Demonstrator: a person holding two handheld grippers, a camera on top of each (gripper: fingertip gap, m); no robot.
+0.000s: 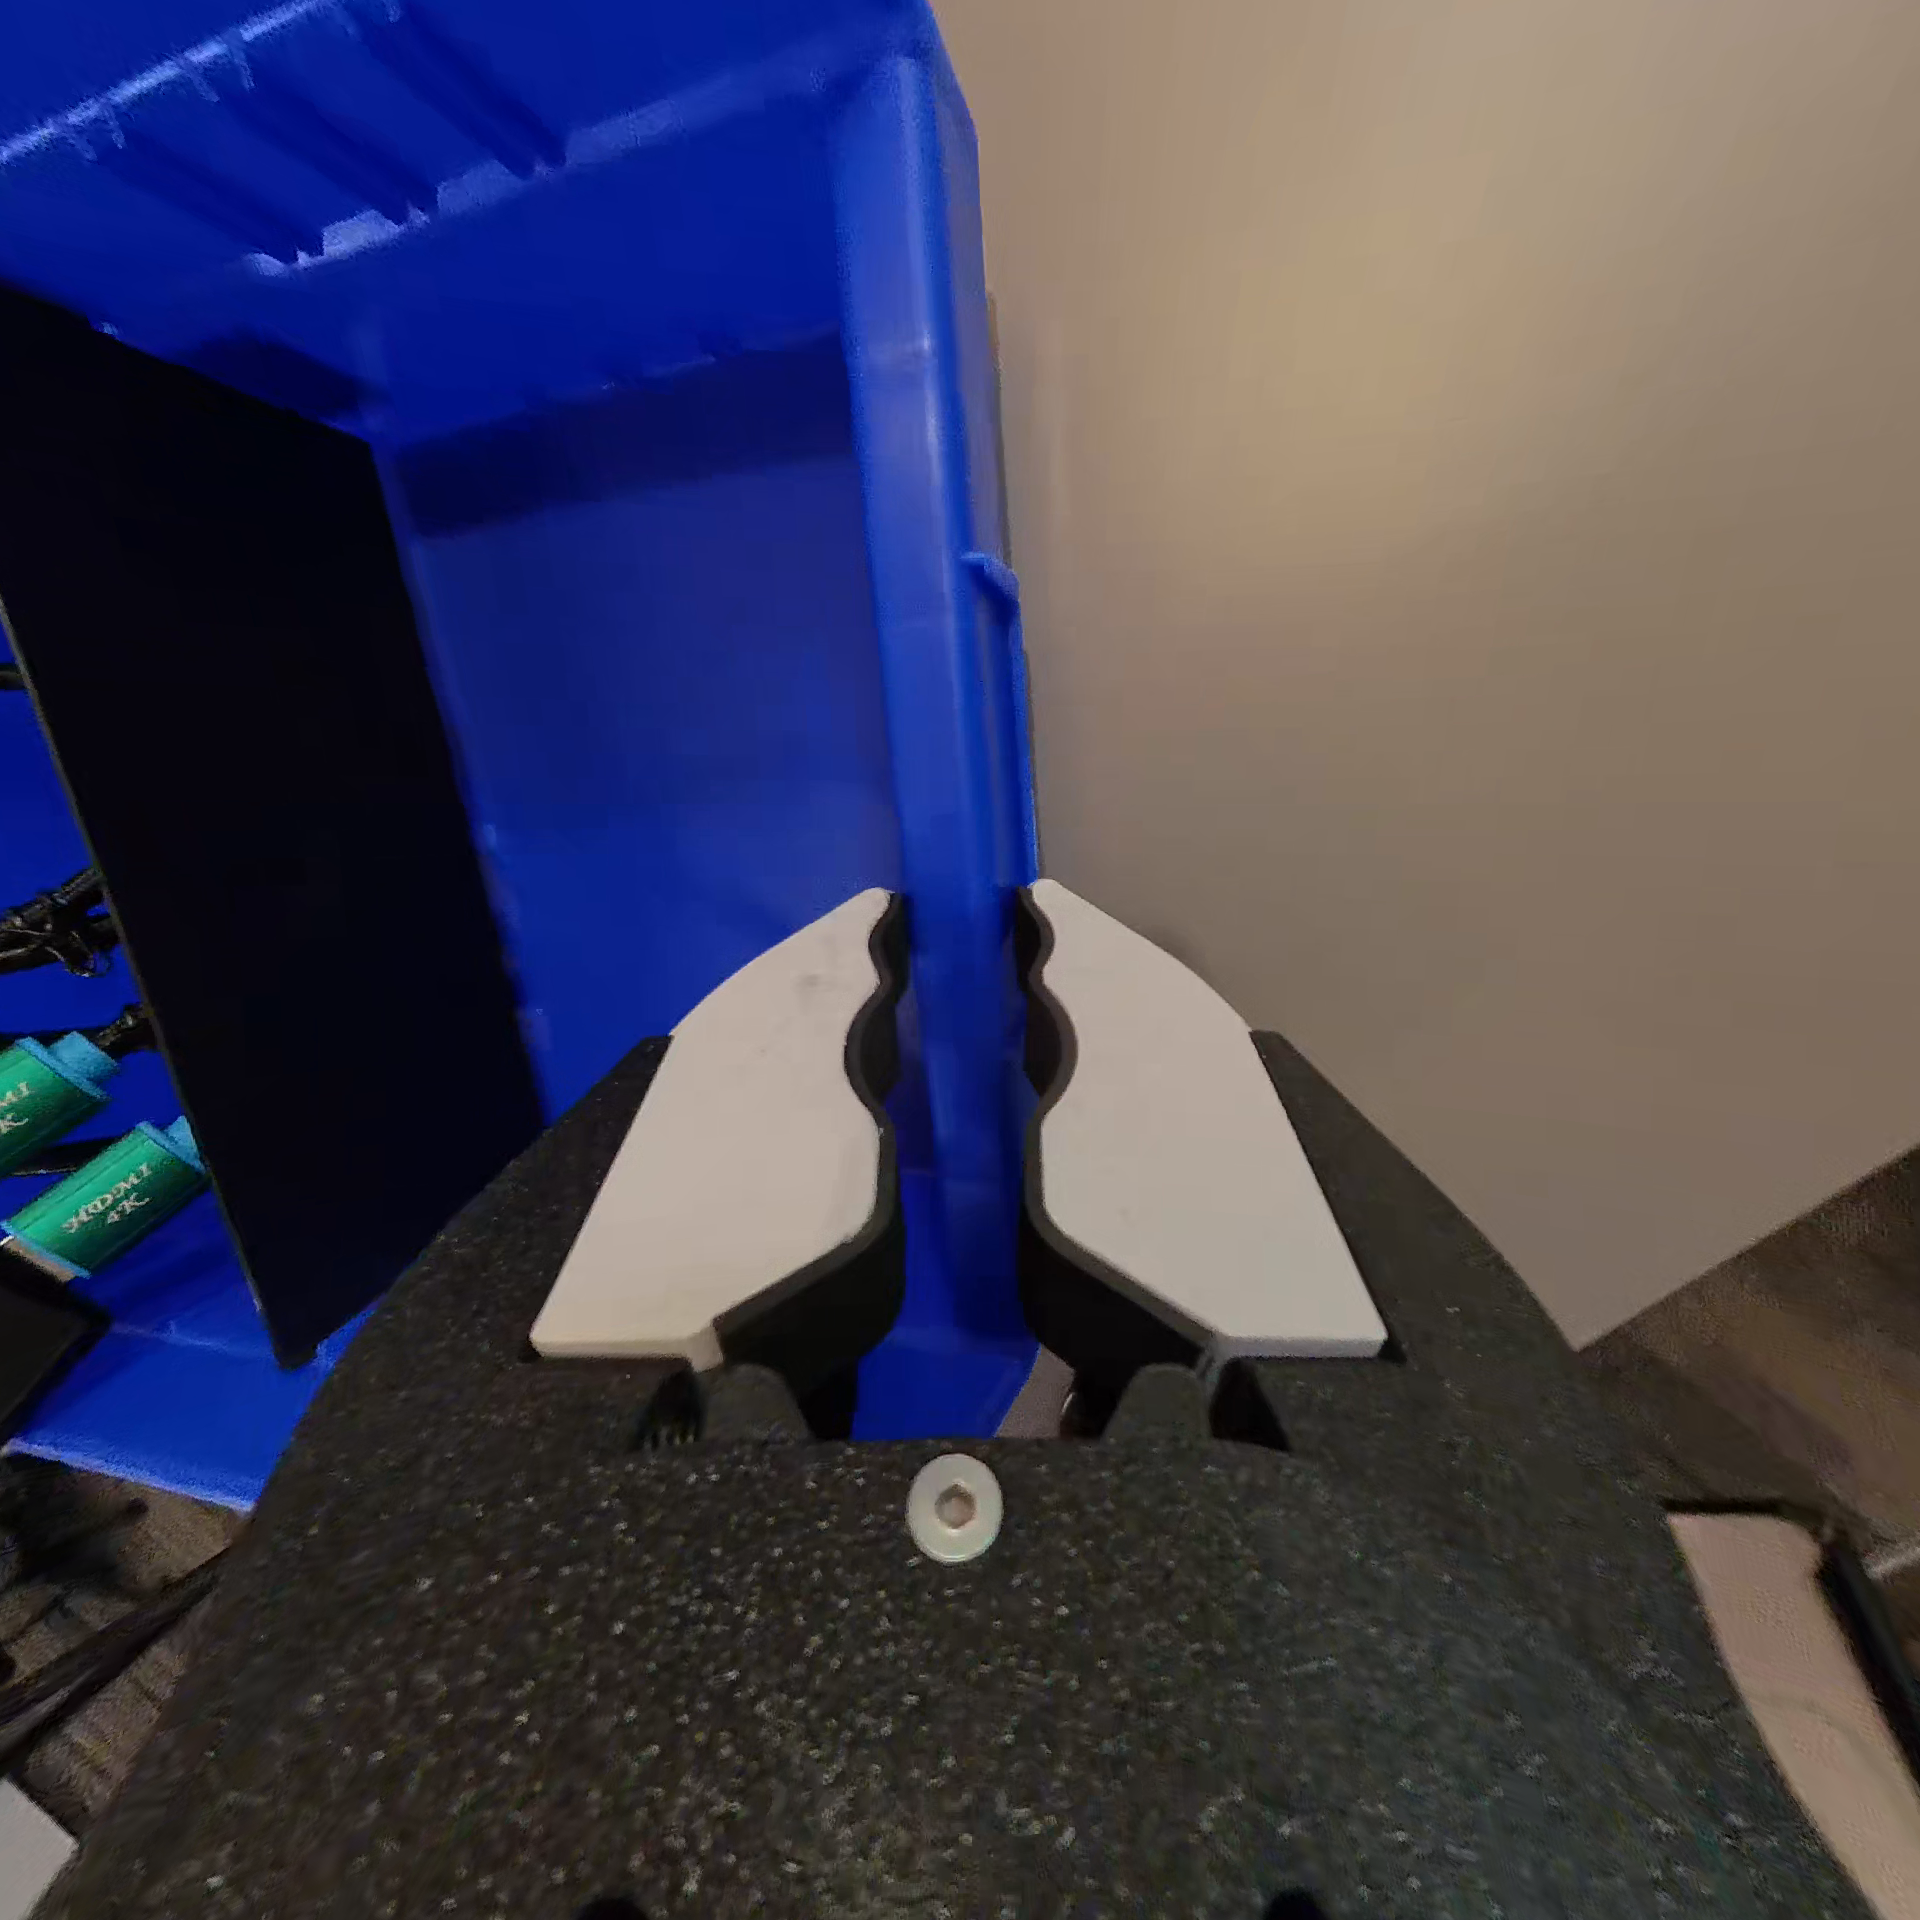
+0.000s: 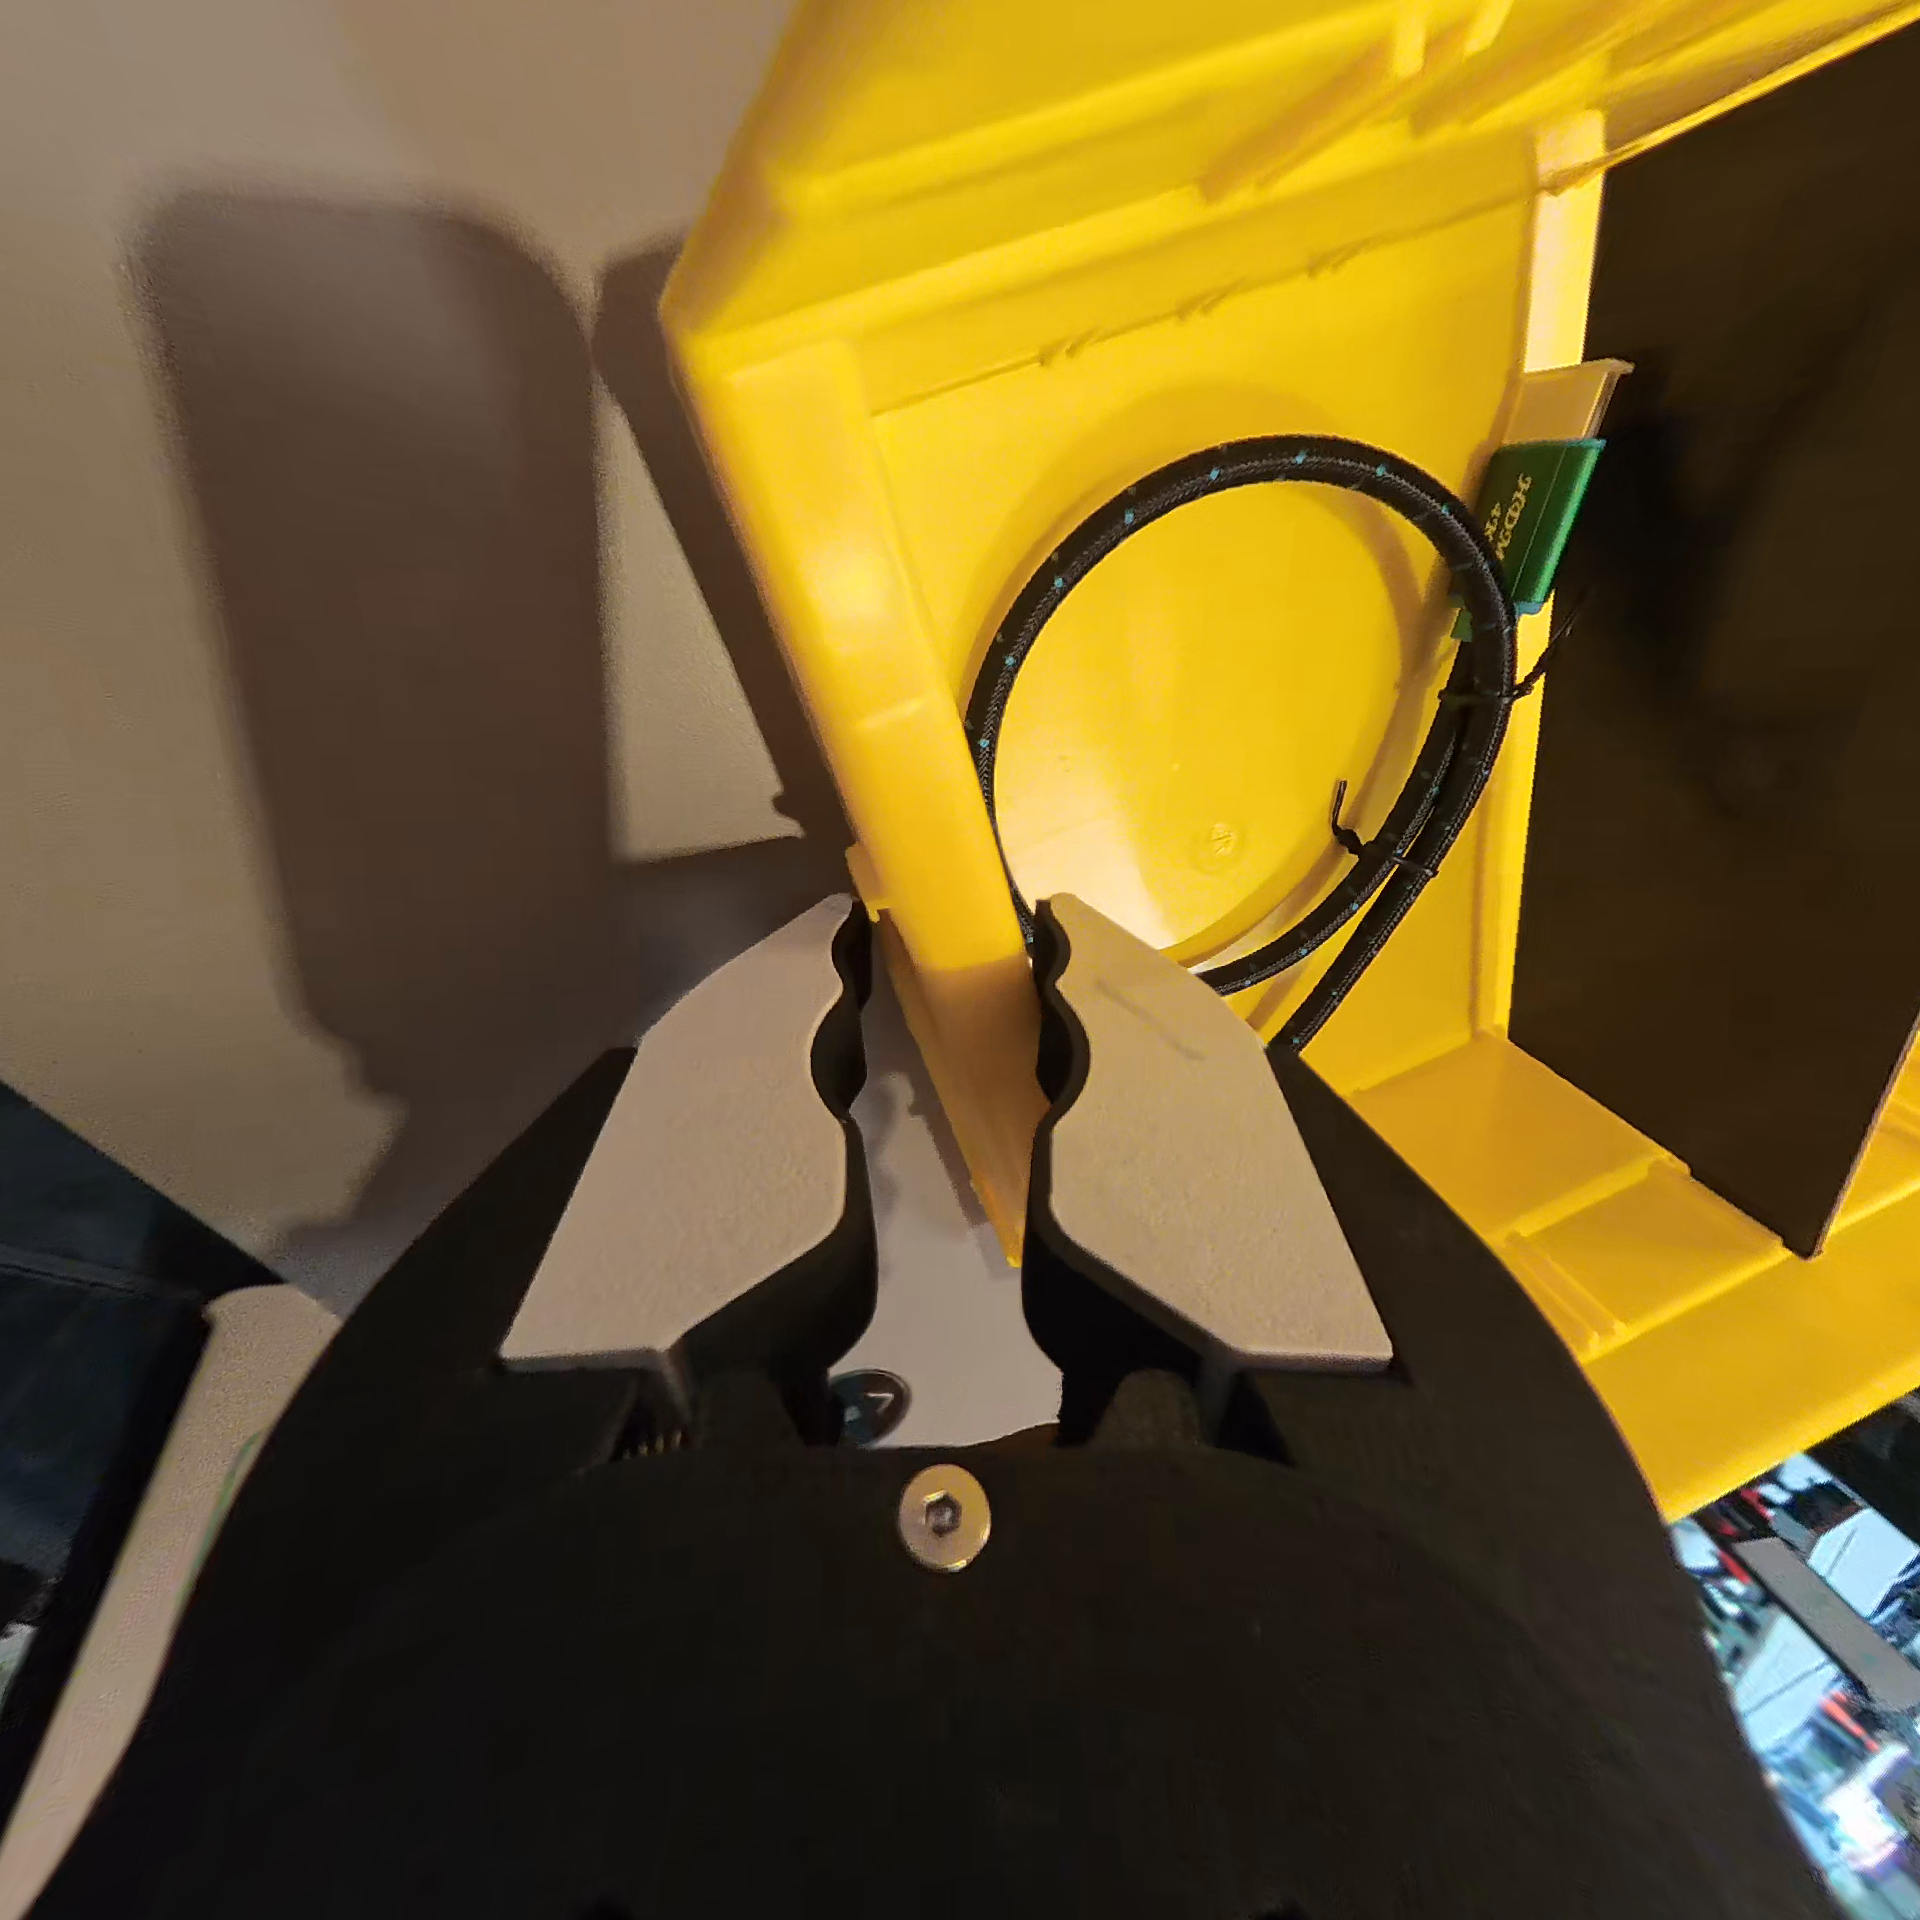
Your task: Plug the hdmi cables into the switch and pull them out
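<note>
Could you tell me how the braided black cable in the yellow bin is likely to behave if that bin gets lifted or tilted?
The cable would probably slide as one bundle: thin ties bind its loop. Its braid looks flexible, so it should flop rather than stay rigid. It seems light, unlikely to unbalance the yellow bin, whose wall the right gripper clamps.

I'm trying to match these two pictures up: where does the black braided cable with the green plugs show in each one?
Left wrist view: green plugs and a bit of black cable at the far left edge, inside the blue bin, left of its black divider.
Right wrist view: looped black braided cable in the yellow bin, right of centre; green plug.
Shared landmark: the beige wall.
</note>
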